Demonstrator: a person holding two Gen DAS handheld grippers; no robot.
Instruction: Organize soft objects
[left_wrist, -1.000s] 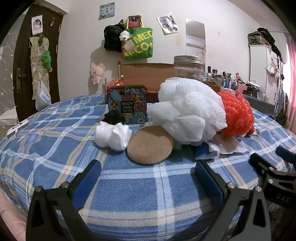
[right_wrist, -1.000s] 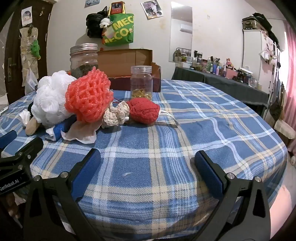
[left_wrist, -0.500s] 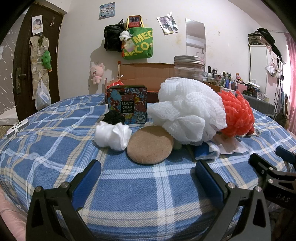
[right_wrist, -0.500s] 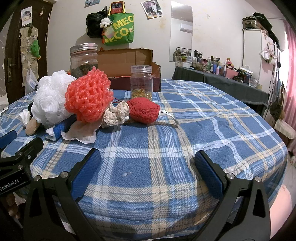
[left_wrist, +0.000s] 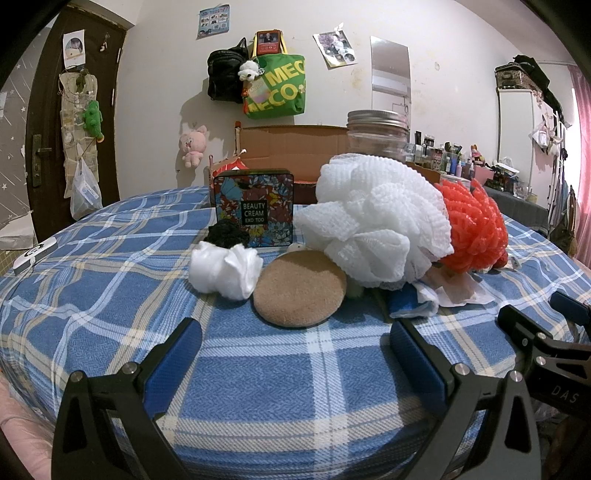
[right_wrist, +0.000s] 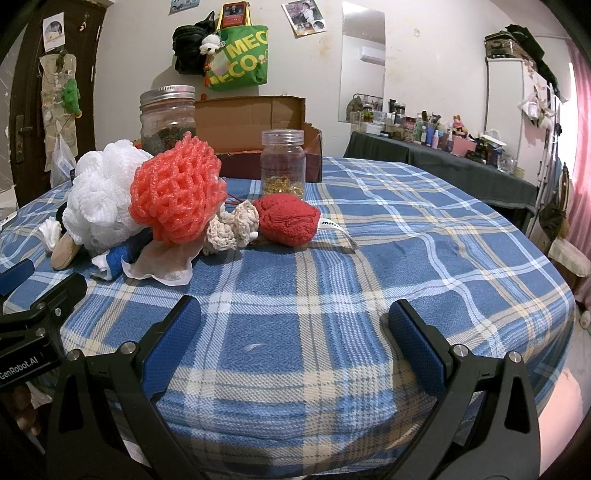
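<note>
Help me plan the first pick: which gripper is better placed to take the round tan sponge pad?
Left. The left gripper is open with the round tan sponge pad straight ahead; from the right gripper it lies far left.

Right gripper (right_wrist: 294, 325) low at six o'clock, jaws spread wide over bare plaid cloth (right_wrist: 406, 240). At ten o'clock, orange mesh puff (right_wrist: 177, 192) touching white puff (right_wrist: 99, 195); red knit pouch (right_wrist: 288, 219) beside cream crochet piece (right_wrist: 232, 225), near centre.

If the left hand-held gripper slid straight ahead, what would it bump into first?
Most likely the round tan pad, lying flat between the open left hand-held gripper and the white mesh puff. Depth is hard to judge.
</note>
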